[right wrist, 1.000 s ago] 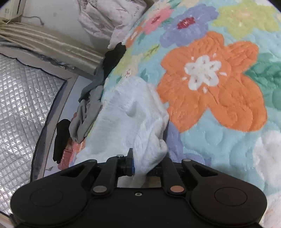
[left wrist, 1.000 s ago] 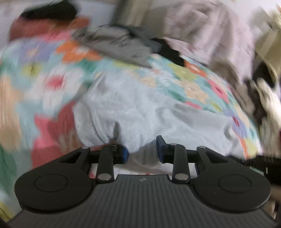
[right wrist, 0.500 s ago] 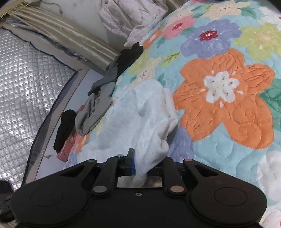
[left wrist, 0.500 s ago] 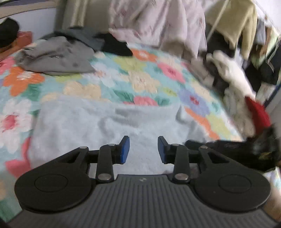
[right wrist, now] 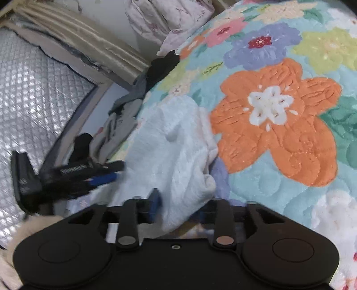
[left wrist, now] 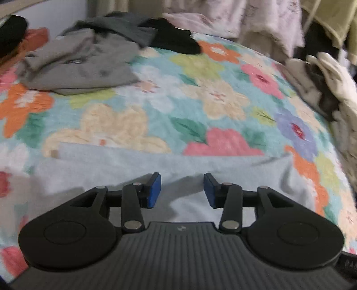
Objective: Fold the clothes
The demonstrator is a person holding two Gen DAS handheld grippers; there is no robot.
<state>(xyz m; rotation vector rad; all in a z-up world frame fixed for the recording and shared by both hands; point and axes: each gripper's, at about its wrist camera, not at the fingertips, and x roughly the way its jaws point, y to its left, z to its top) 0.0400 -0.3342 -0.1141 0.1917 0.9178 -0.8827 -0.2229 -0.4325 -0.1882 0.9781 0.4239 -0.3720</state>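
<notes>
While the left gripper (left wrist: 181,189) hangs w/ its blue pads (left wrist: 154,189) spread wide and nothing between them, the pale grey-blue garment (left wrist: 156,169) lies flat on the floral quilt (left wrist: 200,107) right under and ahead of those pads. Its long axis runs left-to-right across the left wrist view, far edge about straight, a small crease near the right corner.

Right gripper (right wrist: 178,200) is clamped on a bunched end of the same garment (right wrist: 176,142); the cloth fills the gap btwn the blue-padded finger (right wrist: 156,198) on one side and the other finger, mostly hidden by fabric. From that pinch the cloth stretches away up-left twd the quilt's (right wrist: 279,156) edge, rumpled, one dimple in its middle. The left gripper (right wrist: 67,176) shows in the right wrist view too, blurred, at the garment's left side; whitish lettering on its body is too smeared to read.

Further out: a heap of grey clothes (left wrist: 82,64) w/ a black piece (left wrist: 176,40) beside it at the quilt's far side, pinkish-white bedding (left wrist: 234,20) behind. More clothes (left wrist: 323,78) are piled at the right edge. In the right wrist view a silver quilted foil panel (right wrist: 33,93) sits left of the bed. No containers in view. A tiny logo on the left gripper's ribbed housing is not legible.
</notes>
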